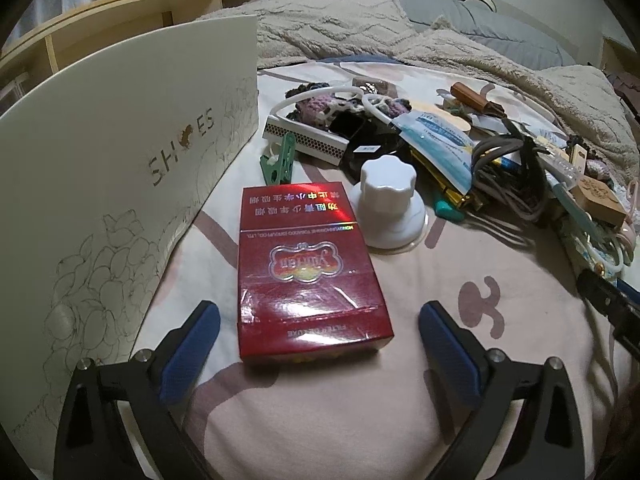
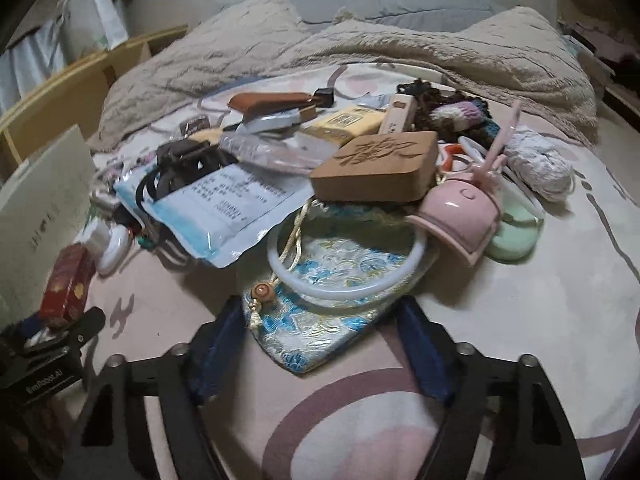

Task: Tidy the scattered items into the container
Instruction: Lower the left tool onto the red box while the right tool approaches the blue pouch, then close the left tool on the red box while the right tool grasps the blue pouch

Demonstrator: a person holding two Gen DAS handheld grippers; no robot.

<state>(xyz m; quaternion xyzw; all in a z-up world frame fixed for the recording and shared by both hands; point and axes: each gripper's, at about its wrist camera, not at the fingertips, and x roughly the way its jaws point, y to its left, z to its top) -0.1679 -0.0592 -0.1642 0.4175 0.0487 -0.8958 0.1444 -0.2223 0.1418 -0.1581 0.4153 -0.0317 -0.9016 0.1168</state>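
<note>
A red cigarette pack (image 1: pixel 308 276) lies flat on the bed sheet, its near end between the open blue fingers of my left gripper (image 1: pixel 319 322), not touched. The white shoe box (image 1: pixel 120 152) stands just left of it. My right gripper (image 2: pixel 320 328) is open around the near corner of a blue-and-cream brocade pouch (image 2: pixel 320 320), which carries a white bangle (image 2: pixel 344 280). The red pack (image 2: pixel 70 284), the left gripper (image 2: pixel 60 336) and the shoe box (image 2: pixel 40 208) also show at the left of the right wrist view.
A pile of small items lies on the sheet: a white knob (image 1: pixel 388 204), green clip (image 1: pixel 280 160), matchbox (image 1: pixel 308 136), cables (image 1: pixel 504 168), a wooden block (image 2: pixel 376 168), pink holder (image 2: pixel 460 216), plastic packet (image 2: pixel 224 208), yarn (image 2: pixel 536 168). A rumpled blanket (image 2: pixel 360 52) lies behind.
</note>
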